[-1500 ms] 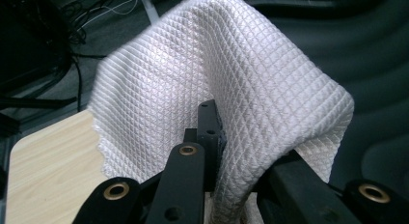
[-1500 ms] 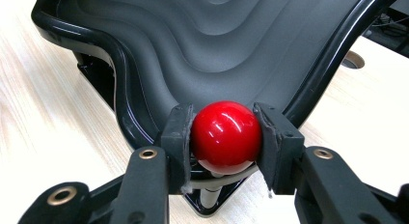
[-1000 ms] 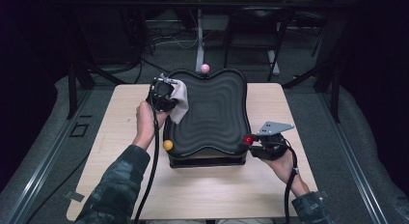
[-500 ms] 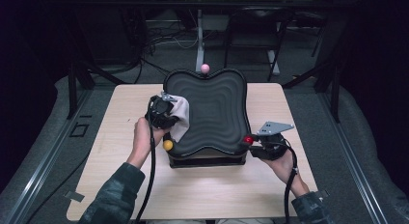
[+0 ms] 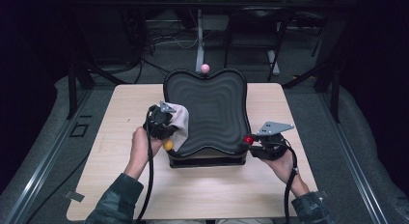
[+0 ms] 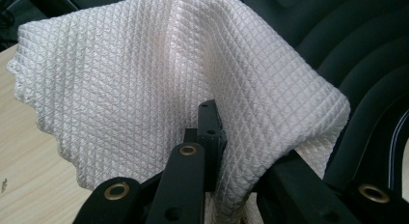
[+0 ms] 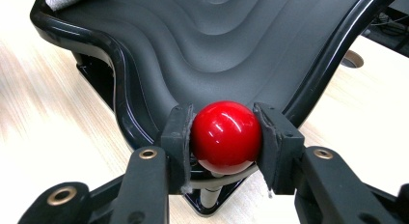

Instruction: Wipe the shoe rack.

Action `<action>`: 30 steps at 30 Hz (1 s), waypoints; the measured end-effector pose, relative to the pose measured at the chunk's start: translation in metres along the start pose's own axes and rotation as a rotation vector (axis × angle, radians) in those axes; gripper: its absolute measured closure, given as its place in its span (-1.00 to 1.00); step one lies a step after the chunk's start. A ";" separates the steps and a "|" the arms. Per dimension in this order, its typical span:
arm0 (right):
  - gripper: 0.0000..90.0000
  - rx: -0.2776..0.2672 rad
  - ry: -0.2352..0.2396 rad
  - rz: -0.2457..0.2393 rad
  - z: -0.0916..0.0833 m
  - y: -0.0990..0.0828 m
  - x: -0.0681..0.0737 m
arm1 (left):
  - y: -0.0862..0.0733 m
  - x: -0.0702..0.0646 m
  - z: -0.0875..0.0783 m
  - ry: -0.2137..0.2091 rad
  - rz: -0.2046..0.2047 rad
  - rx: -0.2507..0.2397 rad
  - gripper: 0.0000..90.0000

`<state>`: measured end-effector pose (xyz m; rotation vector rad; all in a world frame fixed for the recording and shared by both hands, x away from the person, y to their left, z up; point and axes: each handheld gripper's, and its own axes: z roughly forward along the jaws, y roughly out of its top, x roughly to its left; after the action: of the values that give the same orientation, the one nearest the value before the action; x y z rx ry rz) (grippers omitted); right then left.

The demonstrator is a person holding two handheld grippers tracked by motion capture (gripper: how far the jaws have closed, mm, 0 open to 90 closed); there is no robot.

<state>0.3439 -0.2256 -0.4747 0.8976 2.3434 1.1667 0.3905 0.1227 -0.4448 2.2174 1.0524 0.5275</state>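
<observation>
A black tray with a wavy ribbed surface [image 5: 212, 113] stands on a base in the middle of the wooden table. My left gripper [image 5: 166, 119] is shut on a white waffle-weave cloth [image 6: 159, 84] [image 5: 181, 123], which lies against the tray's near left rim. A yellow ball knob [image 5: 168, 145] sits at the tray's front left corner, just below the cloth. At the front right corner my right gripper [image 7: 225, 137] [image 5: 255, 143] is shut on a red ball knob [image 7: 225, 136] [image 5: 248, 140]. A pink ball knob [image 5: 205, 68] tops the tray's far edge.
The light wooden table [image 5: 120, 103] ends about a hand's width beyond each side of the tray. Behind it stand dark metal stands and cables [image 5: 200, 35] on a grey floor. A cable trails from each gripper along the person's forearm.
My left gripper has drawn the cloth along the tray's left rim toward the near corner and slightly down. The right gripper has stayed on the red knob.
</observation>
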 end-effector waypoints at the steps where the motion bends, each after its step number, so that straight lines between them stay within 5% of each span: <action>1: 0.33 0.000 0.000 0.000 0.000 0.000 0.000 | -0.001 -0.001 0.000 -0.002 -0.001 -0.002 0.87; 18: 0.33 0.002 -0.005 0.002 0.000 0.000 0.000 | -0.006 -0.001 -0.002 -0.022 -0.004 0.010 0.86; 23: 0.33 0.010 -0.009 -0.005 0.000 0.002 0.002 | 0.000 -0.004 0.004 0.022 0.039 0.014 0.85; 30: 0.33 0.007 -0.001 -0.006 0.000 0.001 0.001 | 0.015 0.005 0.009 -0.013 0.016 0.028 0.83</action>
<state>0.3437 -0.2238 -0.4738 0.8925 2.3497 1.1559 0.4070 0.1166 -0.4407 2.2524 1.0416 0.5077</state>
